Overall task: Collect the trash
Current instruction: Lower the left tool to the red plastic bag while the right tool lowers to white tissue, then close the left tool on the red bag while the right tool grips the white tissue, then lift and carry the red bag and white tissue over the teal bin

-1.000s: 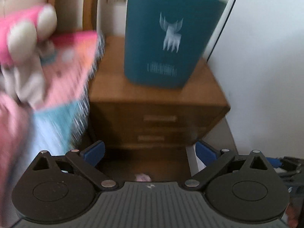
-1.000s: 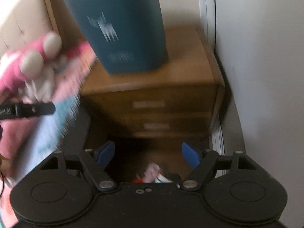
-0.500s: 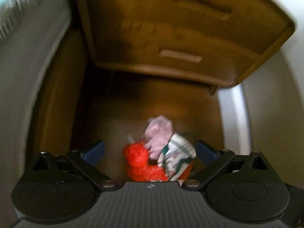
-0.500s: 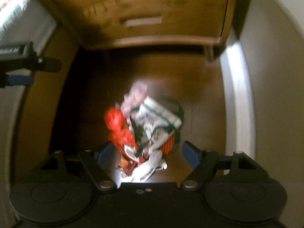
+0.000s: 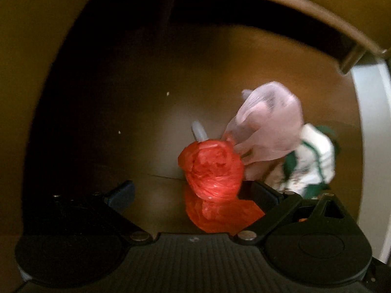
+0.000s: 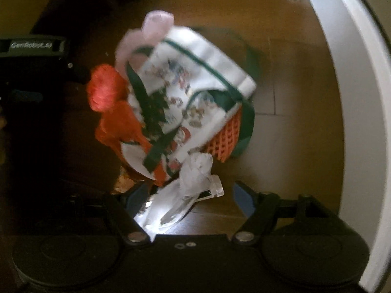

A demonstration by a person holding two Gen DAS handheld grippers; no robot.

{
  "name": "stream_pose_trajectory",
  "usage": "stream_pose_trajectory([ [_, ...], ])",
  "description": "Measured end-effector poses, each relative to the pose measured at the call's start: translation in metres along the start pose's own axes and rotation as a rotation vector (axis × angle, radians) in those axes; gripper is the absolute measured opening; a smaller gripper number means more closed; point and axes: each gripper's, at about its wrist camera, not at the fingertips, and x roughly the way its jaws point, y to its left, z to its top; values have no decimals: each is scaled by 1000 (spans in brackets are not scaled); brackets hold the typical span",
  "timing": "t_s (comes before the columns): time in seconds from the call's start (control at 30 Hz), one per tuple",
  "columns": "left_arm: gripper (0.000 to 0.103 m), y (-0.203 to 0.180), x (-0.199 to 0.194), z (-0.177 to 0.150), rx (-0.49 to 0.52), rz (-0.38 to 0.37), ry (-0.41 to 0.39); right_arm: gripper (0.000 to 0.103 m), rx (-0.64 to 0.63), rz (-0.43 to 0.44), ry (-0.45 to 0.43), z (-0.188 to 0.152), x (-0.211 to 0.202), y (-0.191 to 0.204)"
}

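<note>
Red bag hides floor between spread left gripper; right gripper spread.

Heaped trash (red bag beside)

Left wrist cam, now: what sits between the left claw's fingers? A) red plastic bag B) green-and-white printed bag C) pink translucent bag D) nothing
A: the red plastic bag bulges up between the open fingers of the left claw, against the right finger, while the pink translucent bag and the green-and-white printed bag lie beyond it to the right.
</note>
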Motion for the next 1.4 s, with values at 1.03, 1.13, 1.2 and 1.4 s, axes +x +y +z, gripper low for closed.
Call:
stream_pose_trajectory([
  [1.03, 54, 8, -18, -20, -29, -68, 80, 9, 33, 6, -9, -5, -32, 5],
  [1.13, 54, 7, -56, -24, -7, -63, 60, 9, 34, 11, -35, -1, -73, 10],
  [1.2, 54, 9, -84, -23, -4, -67, 44, 9, 25, 12, -57, 2, -105, 14],
  [1.4, 54, 14, -184, -11, 0, -84, -10, 9, 3, 7, -141, 15, -211, 26],
])
